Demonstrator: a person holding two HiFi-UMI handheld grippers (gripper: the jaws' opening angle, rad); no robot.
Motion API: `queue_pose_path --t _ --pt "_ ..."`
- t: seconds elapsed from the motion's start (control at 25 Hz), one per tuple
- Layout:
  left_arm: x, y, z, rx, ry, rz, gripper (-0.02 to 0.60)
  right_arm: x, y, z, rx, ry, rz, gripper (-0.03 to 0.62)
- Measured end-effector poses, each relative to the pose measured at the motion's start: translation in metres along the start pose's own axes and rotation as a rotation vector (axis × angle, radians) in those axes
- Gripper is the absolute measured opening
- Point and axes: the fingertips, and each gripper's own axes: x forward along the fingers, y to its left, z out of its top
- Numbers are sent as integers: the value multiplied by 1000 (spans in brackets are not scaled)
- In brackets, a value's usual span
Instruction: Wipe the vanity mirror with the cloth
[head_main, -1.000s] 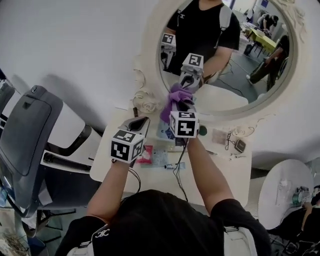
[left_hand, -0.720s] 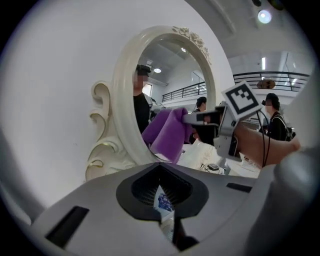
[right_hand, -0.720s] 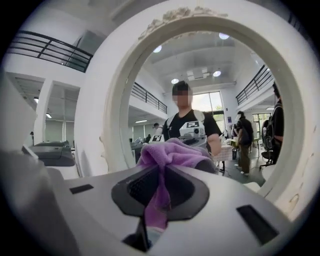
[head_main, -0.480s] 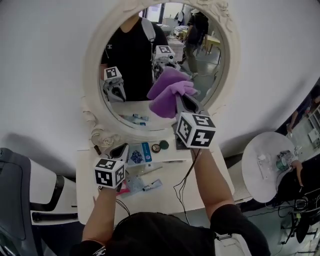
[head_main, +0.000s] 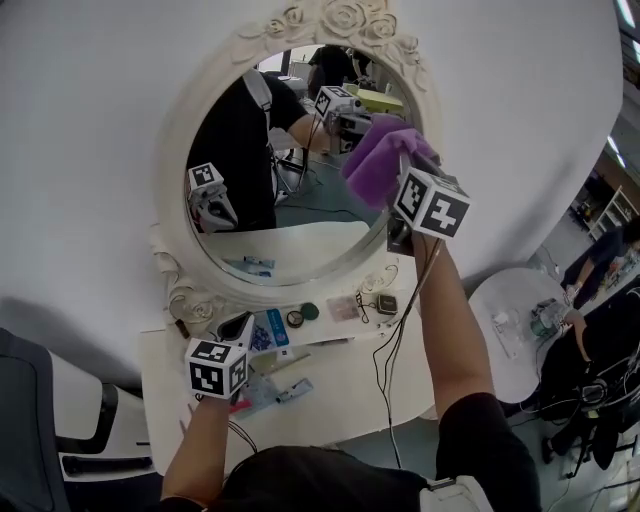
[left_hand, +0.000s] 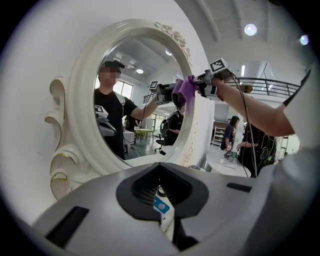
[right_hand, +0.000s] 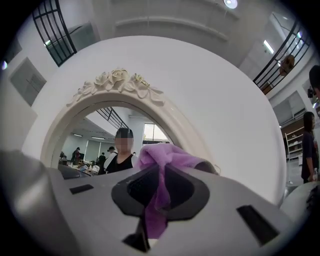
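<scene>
Cloth (head_main: 378, 158) is now at the upper right of the mirror (head_main: 290, 215), right against the inner edge of the frame (head_main: 172, 160); a second ago it was down at the bottom rim, half a second ago mid-glass; so you've run one stroke up and to the right. In the left gripper view the cloth meets its own reflection, so it looks pressed on the glass. Right gripper (head_main: 400, 168) is pinching a fold of the cloth; most of it bunches out ahead of the jaws.

My read: only the strip from the bottom rim to the upper right is wiped; the left half and the top centre are still to do; next pass should head left across the top.

Left gripper (head_main: 237, 327) has stayed low over the table (head_main: 340, 385) by the base of the mirror; jaws pressed together, nothing between them.

Watch:
- the frame is raised and carved, with roses (head_main: 340, 20) on top; the cloth could snag there if you overshoot;
- the cable (head_main: 385, 340) from your right gripper hangs over the table clutter: blue packet (head_main: 268, 333), two small round things (head_main: 302, 314); a wide sweep could drag them;
- side table (head_main: 505, 300) to the right and chair (head_main: 40, 430) to the left are both well clear.
</scene>
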Motion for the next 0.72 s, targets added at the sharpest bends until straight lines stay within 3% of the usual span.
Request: queue_pose_path --t 0.2,0.4,0.72 --pt "-5 4 0 -8 -9 -1 -5 19 1 14 28 22 -29 44" --pt "-17 17 -2 -15 -20 18 -5 25 18 45 128 -30 4 44" --pt "-34 39 -6 -37 -36 67 -5 27 79 97 66 -172 35 44"
